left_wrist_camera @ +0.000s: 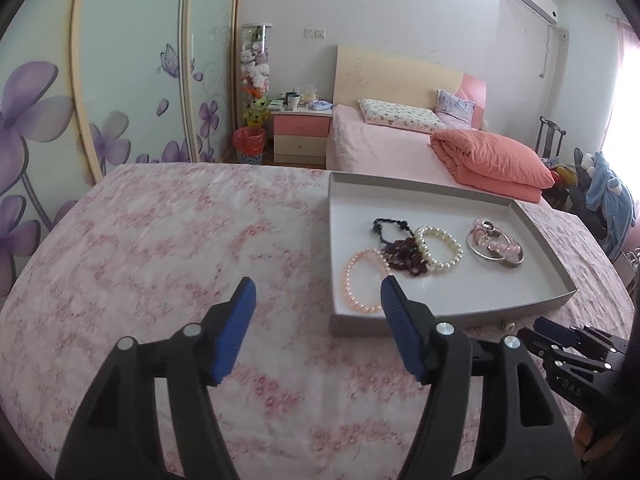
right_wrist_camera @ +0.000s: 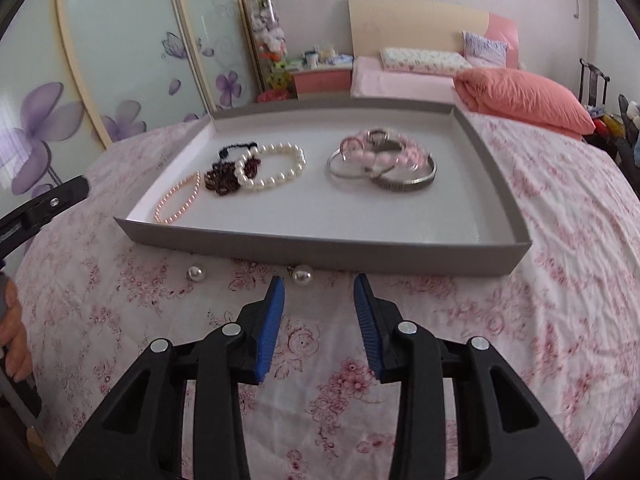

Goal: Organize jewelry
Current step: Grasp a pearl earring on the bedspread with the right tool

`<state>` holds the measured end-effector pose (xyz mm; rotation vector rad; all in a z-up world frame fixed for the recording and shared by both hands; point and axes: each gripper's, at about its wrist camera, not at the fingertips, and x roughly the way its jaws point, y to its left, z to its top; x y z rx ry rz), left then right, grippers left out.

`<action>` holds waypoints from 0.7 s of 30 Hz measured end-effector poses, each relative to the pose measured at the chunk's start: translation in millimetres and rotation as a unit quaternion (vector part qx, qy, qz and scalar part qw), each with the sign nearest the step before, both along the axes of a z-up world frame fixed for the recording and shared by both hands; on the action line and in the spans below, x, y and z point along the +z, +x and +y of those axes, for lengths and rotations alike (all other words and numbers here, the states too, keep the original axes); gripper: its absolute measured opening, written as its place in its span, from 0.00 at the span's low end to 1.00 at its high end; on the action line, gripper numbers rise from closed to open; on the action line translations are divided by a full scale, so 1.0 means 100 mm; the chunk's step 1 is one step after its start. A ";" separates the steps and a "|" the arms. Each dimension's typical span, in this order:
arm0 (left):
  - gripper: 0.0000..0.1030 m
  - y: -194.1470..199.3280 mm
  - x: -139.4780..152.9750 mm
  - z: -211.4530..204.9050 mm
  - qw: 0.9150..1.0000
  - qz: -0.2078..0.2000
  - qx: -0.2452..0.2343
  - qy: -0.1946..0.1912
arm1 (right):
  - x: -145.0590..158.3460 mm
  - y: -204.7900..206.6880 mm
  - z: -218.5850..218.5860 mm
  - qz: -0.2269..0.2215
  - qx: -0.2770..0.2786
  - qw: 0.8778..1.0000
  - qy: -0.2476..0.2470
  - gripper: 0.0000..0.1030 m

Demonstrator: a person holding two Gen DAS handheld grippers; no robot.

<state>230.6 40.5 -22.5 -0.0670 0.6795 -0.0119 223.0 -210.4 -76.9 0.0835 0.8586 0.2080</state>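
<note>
A grey tray (right_wrist_camera: 320, 250) (left_wrist_camera: 452, 316) sits on the pink floral cloth. In it lie a pink pearl bracelet (right_wrist_camera: 178, 199) (left_wrist_camera: 352, 280), a dark red bead bracelet (right_wrist_camera: 222, 178) (left_wrist_camera: 404, 258), a white pearl bracelet (right_wrist_camera: 276, 170) (left_wrist_camera: 440, 250), a black bead string (right_wrist_camera: 236, 148), and silver bangles with pink beads (right_wrist_camera: 384, 160) (left_wrist_camera: 496, 242). Two pearl earrings (right_wrist_camera: 302, 276) (right_wrist_camera: 196, 273) lie on the cloth just before the tray. My right gripper (right_wrist_camera: 320, 296) is open, close to the right earring. My left gripper (left_wrist_camera: 318, 300) is open and empty at the tray's near left corner.
The table with the floral cloth (left_wrist_camera: 160, 240) drops off at its edges. Behind stand a bed (left_wrist_camera: 400, 144), a nightstand (left_wrist_camera: 302, 128), a red bin (left_wrist_camera: 250, 142) and sliding wardrobe doors (left_wrist_camera: 120, 80). A chair with clothes (left_wrist_camera: 600, 192) is at the right.
</note>
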 end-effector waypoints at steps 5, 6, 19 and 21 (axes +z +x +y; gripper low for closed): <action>0.62 -0.08 0.00 0.11 1.000 -0.002 0.007 -0.004 | -0.05 0.09 0.16 0.015 -0.014 1.000 -0.018 0.30; 0.63 -0.09 0.00 0.13 1.000 -0.003 0.010 -0.005 | -0.07 0.11 0.17 0.018 -0.019 0.999 -0.021 0.29; 0.63 -0.12 -0.06 0.20 1.000 0.010 0.016 -0.013 | -0.07 0.09 0.28 0.015 -0.044 0.996 -0.075 0.16; 0.63 -0.13 -0.06 0.16 1.000 0.012 0.010 -0.011 | -0.06 0.05 0.23 0.016 -0.043 0.996 -0.077 0.16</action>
